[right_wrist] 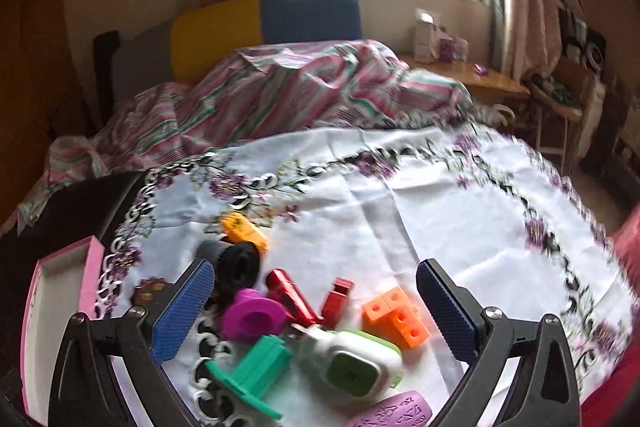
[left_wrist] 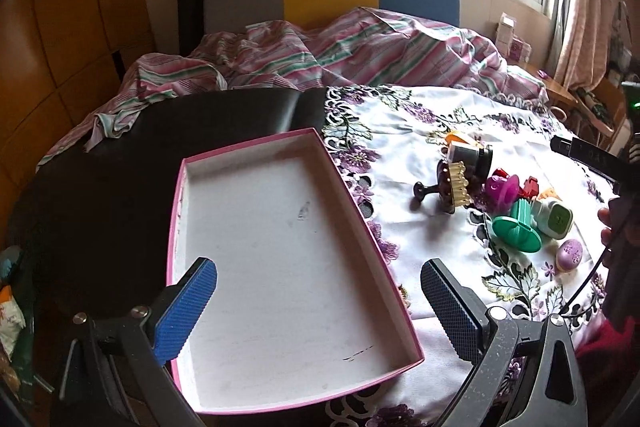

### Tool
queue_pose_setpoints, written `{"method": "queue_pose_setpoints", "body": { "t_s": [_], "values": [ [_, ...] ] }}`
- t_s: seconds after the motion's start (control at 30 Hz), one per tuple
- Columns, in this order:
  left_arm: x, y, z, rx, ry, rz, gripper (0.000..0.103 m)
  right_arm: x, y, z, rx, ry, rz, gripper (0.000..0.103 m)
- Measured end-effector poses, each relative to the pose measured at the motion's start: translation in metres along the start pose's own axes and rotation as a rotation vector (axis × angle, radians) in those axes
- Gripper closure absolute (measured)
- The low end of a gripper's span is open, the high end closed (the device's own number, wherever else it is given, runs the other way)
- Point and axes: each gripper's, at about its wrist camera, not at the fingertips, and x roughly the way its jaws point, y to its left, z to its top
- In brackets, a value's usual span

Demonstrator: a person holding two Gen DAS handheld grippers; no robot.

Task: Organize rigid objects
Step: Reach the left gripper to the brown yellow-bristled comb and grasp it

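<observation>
A pink-rimmed white box (left_wrist: 280,267) lies empty on the table, and my left gripper (left_wrist: 318,291) hangs open over its near half. To its right a heap of small toys rests on the flowered cloth: a green spool (left_wrist: 516,229), a purple cup (left_wrist: 502,189), a white and green block (left_wrist: 554,219), a brown comb piece (left_wrist: 456,187). In the right wrist view my right gripper (right_wrist: 314,291) stands open just above that heap, over the purple cup (right_wrist: 252,319), red pieces (right_wrist: 296,297), orange cubes (right_wrist: 400,315), green spool (right_wrist: 252,375) and white and green block (right_wrist: 356,363).
The white cloth with purple flowers (right_wrist: 400,195) covers the table's right part; black table surface (left_wrist: 100,195) shows at left. A bed with striped bedding (left_wrist: 320,55) lies behind. A wooden side table (right_wrist: 476,79) stands at the back right. A hand (left_wrist: 612,231) shows at the right edge.
</observation>
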Motion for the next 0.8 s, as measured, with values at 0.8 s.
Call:
{"method": "queue_pose_setpoints", "body": {
  "t_s": [0.8],
  "values": [
    [0.107, -0.103, 0.070, 0.194, 0.148, -0.219, 0.000, -0.003, -0.020, 0.008, 0.115, 0.003, 0.034, 0.000]
  ]
}}
